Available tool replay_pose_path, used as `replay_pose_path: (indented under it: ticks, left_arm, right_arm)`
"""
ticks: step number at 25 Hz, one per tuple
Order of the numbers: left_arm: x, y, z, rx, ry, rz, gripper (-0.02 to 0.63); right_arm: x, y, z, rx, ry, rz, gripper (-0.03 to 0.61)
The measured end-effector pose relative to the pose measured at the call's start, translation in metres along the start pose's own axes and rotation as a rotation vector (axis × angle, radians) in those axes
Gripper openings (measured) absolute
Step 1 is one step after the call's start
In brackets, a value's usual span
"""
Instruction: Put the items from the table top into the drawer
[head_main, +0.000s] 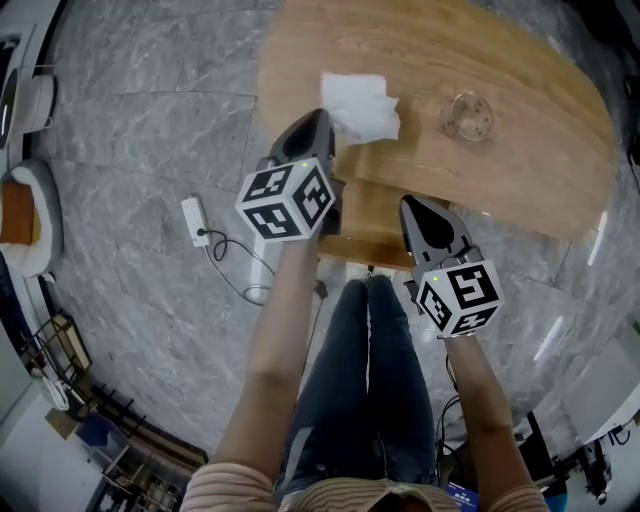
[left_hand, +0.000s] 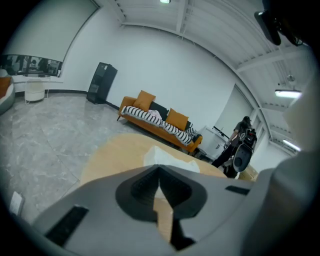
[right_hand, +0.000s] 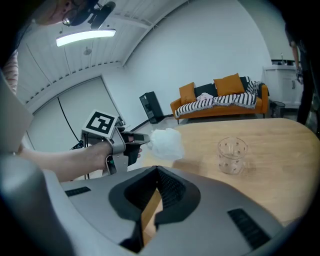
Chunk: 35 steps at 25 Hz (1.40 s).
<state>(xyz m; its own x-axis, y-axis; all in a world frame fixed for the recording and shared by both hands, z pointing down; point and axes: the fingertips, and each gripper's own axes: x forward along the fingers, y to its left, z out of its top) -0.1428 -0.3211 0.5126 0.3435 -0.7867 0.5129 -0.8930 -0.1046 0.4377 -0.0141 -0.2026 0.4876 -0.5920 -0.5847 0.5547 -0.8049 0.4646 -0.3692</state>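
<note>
Head view: person's jeans-clad legs (head_main: 365, 370) nearest, seen from above. Right gripper (head_main: 412, 203) just before near edge of wooden table (head_main: 520, 170), jaws closed together, nothing between them. Left gripper (head_main: 320, 118) reaches over tabletop, jaws closed on left edge of crumpled white tissue (head_main: 362, 105). Rest of tissue lies on table. Clear glass cup (head_main: 468, 115) stands upright on table, right of tissue, apart from it. White power strip (head_main: 194, 222) on grey marble floor at left. Orange sofa (right_hand: 220, 100) against far wall.
</note>
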Motion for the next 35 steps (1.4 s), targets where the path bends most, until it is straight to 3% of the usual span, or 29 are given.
replay_pose_path:
  ticks: [7,12,35]
  left_arm:
    - [-0.050,-0.024,0.008,-0.015,-0.039,-0.061,0.014]
    - [-0.088,-0.032,-0.007,-0.033,-0.033,-0.090,0.014]
    - [-0.146,-0.063,-0.178,-0.051,0.140,-0.089,0.014]
  right_arm:
    - [-0.034,0.007,0.004,0.009,-0.044,-0.064,0.008]
    - [-0.059,0.014,-0.001,0.020,-0.067,-0.100,0.008]
    - [-0.132,0.000,-0.117,0.097,-0.007,-0.147,0.008]
